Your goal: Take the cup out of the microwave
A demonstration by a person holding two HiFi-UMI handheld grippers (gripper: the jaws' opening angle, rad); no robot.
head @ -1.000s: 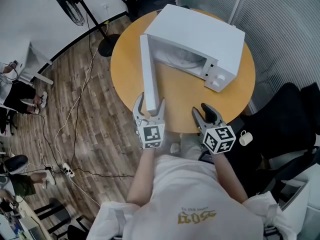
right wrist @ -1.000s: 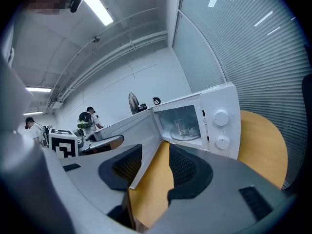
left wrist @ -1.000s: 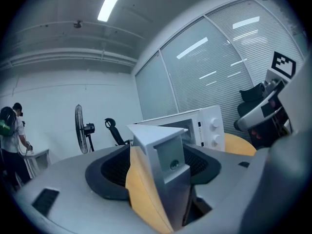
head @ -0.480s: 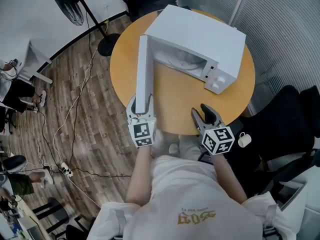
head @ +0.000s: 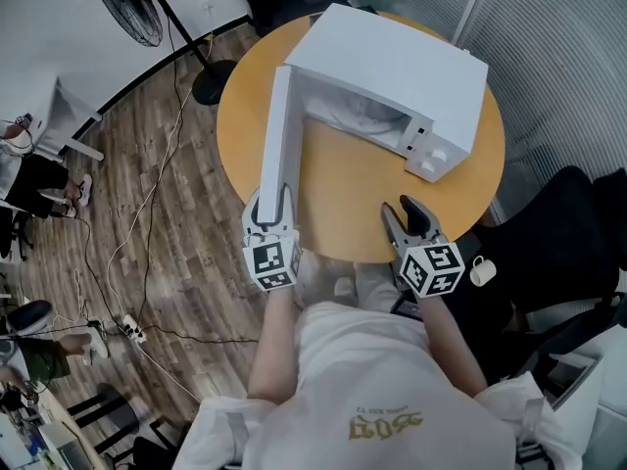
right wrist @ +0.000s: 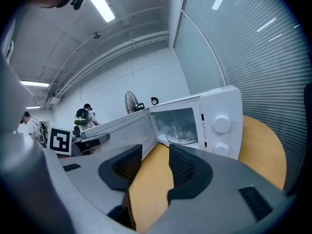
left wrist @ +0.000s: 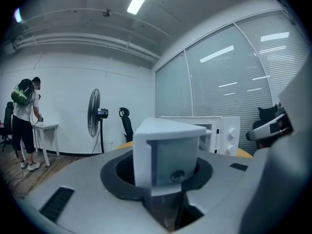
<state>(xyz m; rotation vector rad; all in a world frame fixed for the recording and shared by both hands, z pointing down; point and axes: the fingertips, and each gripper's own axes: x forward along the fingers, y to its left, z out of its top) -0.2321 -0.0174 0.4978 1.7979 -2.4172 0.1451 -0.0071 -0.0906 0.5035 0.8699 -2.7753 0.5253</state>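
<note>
Our left gripper (head: 272, 202) was closing on the microwave door (head: 282, 135) at 7 o'clock; we should grip squarely and swing it wide. Our right gripper (head: 404, 210) hung open, empty. The cup (right wrist: 176, 128) sat inside the microwave (head: 392, 67) at 1 o'clock.

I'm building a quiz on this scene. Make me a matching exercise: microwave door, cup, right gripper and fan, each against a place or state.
1 microwave door
2 cup
3 right gripper
4 fan

a standing on the floor
b inside the microwave
c swung open
d empty, jaws apart

Pairs: 1-c, 2-b, 3-d, 4-a
</note>
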